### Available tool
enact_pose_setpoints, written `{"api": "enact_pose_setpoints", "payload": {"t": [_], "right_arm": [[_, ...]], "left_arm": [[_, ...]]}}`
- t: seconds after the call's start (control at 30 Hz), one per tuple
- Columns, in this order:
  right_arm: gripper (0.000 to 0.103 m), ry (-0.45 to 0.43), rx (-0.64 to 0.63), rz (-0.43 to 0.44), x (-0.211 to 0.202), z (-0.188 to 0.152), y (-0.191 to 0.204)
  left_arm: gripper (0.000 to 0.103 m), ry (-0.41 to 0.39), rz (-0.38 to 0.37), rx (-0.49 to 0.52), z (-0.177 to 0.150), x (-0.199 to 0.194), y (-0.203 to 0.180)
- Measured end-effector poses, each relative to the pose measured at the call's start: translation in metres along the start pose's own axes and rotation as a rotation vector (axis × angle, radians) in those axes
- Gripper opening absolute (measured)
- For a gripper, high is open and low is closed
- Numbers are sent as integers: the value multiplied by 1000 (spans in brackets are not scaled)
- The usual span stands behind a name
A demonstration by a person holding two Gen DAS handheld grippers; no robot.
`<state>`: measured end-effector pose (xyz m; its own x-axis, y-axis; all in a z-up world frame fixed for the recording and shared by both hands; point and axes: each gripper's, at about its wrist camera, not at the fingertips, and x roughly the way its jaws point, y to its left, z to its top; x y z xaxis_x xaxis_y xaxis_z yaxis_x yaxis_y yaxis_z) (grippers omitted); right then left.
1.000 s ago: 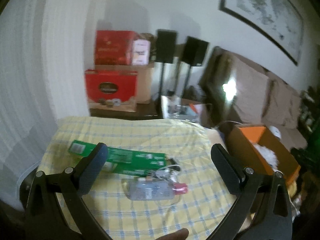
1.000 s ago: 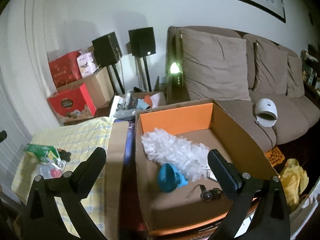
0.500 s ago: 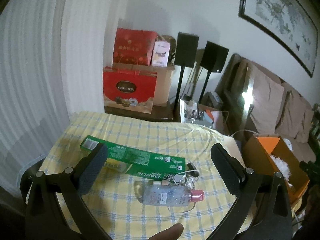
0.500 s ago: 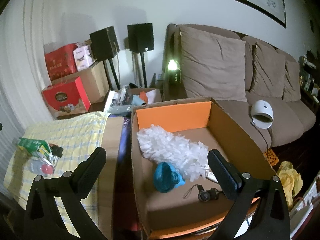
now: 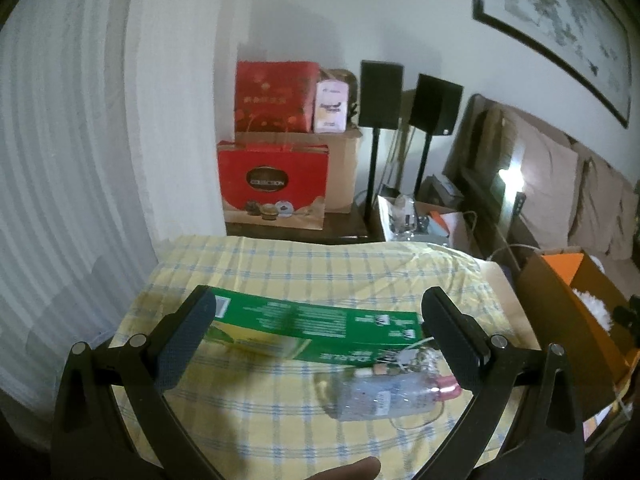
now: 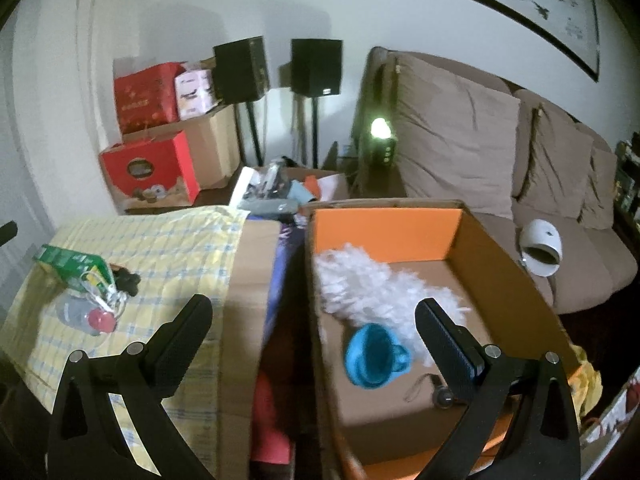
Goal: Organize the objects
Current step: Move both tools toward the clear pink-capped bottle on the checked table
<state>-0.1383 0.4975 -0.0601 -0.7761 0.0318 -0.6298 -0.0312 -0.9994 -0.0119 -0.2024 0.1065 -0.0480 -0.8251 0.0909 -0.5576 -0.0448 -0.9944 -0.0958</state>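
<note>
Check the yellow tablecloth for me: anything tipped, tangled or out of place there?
Yes. The clear bottle with a pink cap lies on its side, with a tangle of white cord at its cap end, against the green box. No spill shows.

Left wrist view: green box (image 5: pixel 316 330) motion-blurred mid-length, left end hidden behind the left finger pad; clear bottle (image 5: pixel 384 396) smeared, label unreadable, pink cap partly behind the right pad. Right wrist view: small dark item (image 6: pixel 442 396) in cardboard box (image 6: pixel 516 280) half hidden by the right finger, unidentifiable; box's near corner cut off at bottom edge.
</note>
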Motion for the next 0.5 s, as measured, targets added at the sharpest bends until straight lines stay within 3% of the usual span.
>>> {"api": "enact_pose_setpoints", "payload": {"t": [0.2,0.33,0.5], "right_arm": [[102,21,-16,45,15,-5,23],[102,4,-55,51,11,-7,42],[102,5,-35,114,20,-10,64]], "left_arm": [[103,-24,52,-48,-1,12,43],[103,58,144,-117,-3,30,76],[103,111,87,-254,-16,43,115]]}}
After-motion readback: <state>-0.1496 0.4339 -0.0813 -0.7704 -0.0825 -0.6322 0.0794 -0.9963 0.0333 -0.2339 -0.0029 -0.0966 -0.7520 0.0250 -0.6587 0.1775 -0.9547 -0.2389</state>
